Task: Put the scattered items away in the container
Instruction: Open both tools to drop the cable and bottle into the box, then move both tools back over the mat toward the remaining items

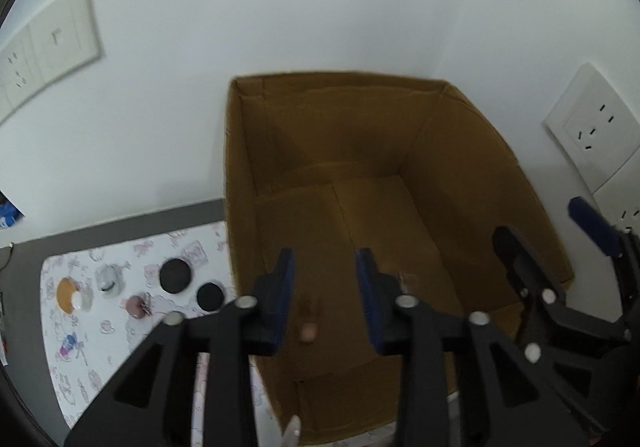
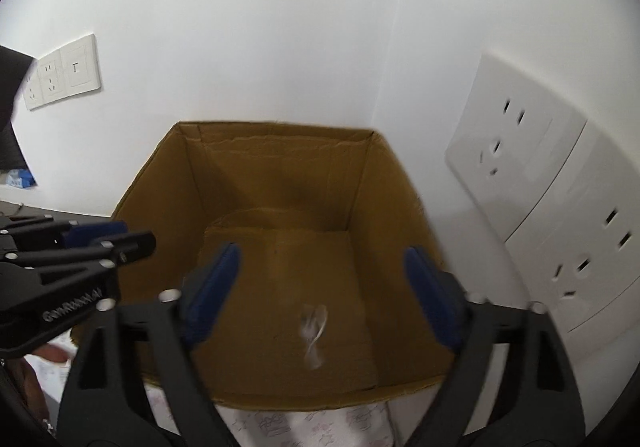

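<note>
An open brown cardboard box (image 1: 320,127) stands against the white wall. My left gripper (image 1: 327,279) hangs over its near left part, jaws apart with nothing pressed between them. Below the gap a small pinkish item (image 1: 308,329) shows blurred inside the box. My right gripper (image 2: 323,251) is over the same box (image 2: 280,175), wide open and empty, and a blurred clear item (image 2: 314,327) shows below it on the box floor. Each gripper is in the other's view: the right gripper (image 1: 540,223) at the box's right side, the left gripper (image 2: 134,234) at its left rim.
Left of the box a patterned white mat (image 1: 80,367) holds two black discs (image 1: 175,275), an orange disc (image 1: 66,293), a white item (image 1: 108,277) and a small pink item (image 1: 136,306). Wall sockets (image 2: 540,207) sit close on the right.
</note>
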### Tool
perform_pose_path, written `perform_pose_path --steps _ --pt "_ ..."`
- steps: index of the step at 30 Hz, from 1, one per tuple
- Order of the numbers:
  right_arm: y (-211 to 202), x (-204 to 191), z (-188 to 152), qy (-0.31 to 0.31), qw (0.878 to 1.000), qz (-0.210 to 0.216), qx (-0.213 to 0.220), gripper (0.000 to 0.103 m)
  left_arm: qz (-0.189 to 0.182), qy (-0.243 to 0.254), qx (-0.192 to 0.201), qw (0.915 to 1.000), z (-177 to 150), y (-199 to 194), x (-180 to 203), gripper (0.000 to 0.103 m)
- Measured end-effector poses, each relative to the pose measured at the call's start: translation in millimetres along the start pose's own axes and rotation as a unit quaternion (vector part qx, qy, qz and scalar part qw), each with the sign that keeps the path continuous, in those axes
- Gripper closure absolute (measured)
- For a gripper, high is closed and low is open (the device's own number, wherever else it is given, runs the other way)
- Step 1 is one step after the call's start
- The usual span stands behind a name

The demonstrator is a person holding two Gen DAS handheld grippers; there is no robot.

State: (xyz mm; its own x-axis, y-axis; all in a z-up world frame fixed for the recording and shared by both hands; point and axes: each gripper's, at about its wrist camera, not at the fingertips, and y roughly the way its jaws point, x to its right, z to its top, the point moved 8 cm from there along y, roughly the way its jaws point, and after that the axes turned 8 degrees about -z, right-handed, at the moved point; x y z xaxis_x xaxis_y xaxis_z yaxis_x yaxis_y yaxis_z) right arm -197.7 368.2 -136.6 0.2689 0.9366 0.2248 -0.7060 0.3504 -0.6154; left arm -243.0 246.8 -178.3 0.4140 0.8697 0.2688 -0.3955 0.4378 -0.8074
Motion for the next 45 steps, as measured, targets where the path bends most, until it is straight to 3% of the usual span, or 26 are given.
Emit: perform_pose_path --steps 4,6,28,37,45 --pt "4.9 2.9 1.9 -0.013 1.000 -0.018 0.007 0.009 0.005 -0.008 -0.005 0.9999 1.6 6.3 -3.9 0.042" --pt "9.1 6.2 -0.2 -0.005 1.000 -0.013 0.002 0.009 -0.002 -0.014 -0.009 0.9999 1.7 7.9 -5.6 0.039" --pt "6.4 2.6 -4.6 0.002 1.000 -0.008 -0.002 0.009 0.012 -0.022 -0.004 0.9997 1.0 -4.9 -3.8 0.038" --pt "-9.6 -1.8 1.3 0.007 1.000 0.007 0.008 0.009 0.092 0.010 0.012 0.9956 -3.5 -28.9 -10.1 0.038" --pt "-28.5 -12.1 6.9 0.014 0.999 0.028 0.014 0.009 0.110 0.003 0.033 0.9933 -15.8 -58.8 -29.8 0.038"
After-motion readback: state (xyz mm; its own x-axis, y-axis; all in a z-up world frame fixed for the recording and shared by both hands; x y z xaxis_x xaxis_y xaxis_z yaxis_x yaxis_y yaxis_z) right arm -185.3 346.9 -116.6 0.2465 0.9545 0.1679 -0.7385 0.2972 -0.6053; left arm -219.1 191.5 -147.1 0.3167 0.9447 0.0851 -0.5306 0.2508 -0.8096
